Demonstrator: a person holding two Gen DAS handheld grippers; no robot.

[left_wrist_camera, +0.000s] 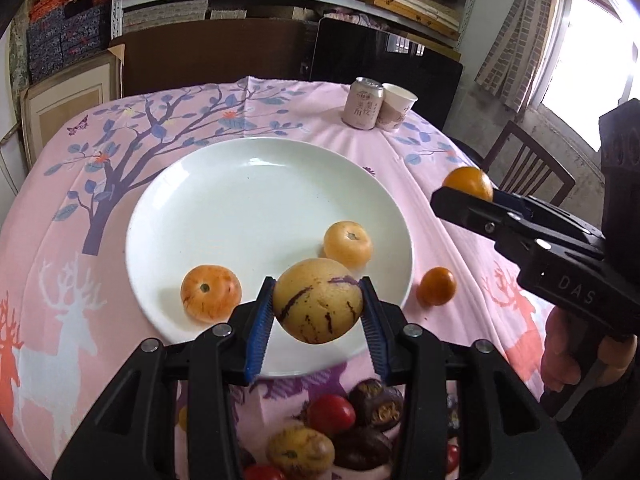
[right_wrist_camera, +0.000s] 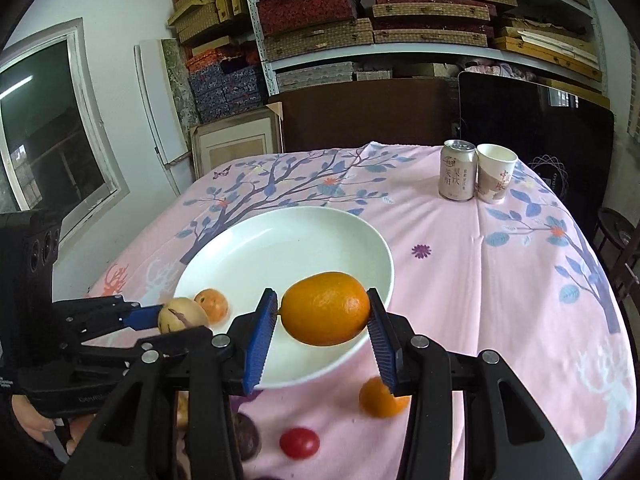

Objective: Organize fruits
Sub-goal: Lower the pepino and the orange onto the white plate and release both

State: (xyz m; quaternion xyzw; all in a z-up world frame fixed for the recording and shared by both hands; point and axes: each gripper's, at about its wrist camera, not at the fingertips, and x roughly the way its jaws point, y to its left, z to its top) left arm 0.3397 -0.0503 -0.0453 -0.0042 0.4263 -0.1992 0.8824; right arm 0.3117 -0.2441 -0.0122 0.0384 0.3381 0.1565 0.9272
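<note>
In the left wrist view, the left gripper [left_wrist_camera: 318, 308] pinches a yellow melon with purple streaks [left_wrist_camera: 318, 300] between its blue fingers [left_wrist_camera: 260, 332], holding it above the near rim of the white plate [left_wrist_camera: 240, 184]. Two pale orange fruits lie on the plate: one near left [left_wrist_camera: 210, 293], one right of centre [left_wrist_camera: 348, 243]. A small orange [left_wrist_camera: 436, 286] rests on the pink tablecloth [left_wrist_camera: 72, 240] just beside the plate's right rim. Below the gripper, near the bottom edge, sits a cluster of fruit: a red tomato [left_wrist_camera: 331, 414], dark purple fruits [left_wrist_camera: 376, 404] and another streaked yellow one [left_wrist_camera: 300, 452]. At right, the right gripper [left_wrist_camera: 466, 194] carries an orange [left_wrist_camera: 468, 182]. A can [left_wrist_camera: 362, 102] and paper cup [left_wrist_camera: 396, 106] stand touching at the table's far side.

In the right wrist view, the right gripper [right_wrist_camera: 324, 312] pinches the orange [right_wrist_camera: 324, 308] between both fingers, above the plate's [right_wrist_camera: 280, 240] near right rim. The left gripper [right_wrist_camera: 160, 320] enters from the left holding the streaked melon [right_wrist_camera: 182, 316]; a blurred orange fruit [right_wrist_camera: 212, 304] seems to lie on the plate behind it. On the cloth near the plate lie the small orange [right_wrist_camera: 378, 398] and a red tomato [right_wrist_camera: 299, 443].
</note>
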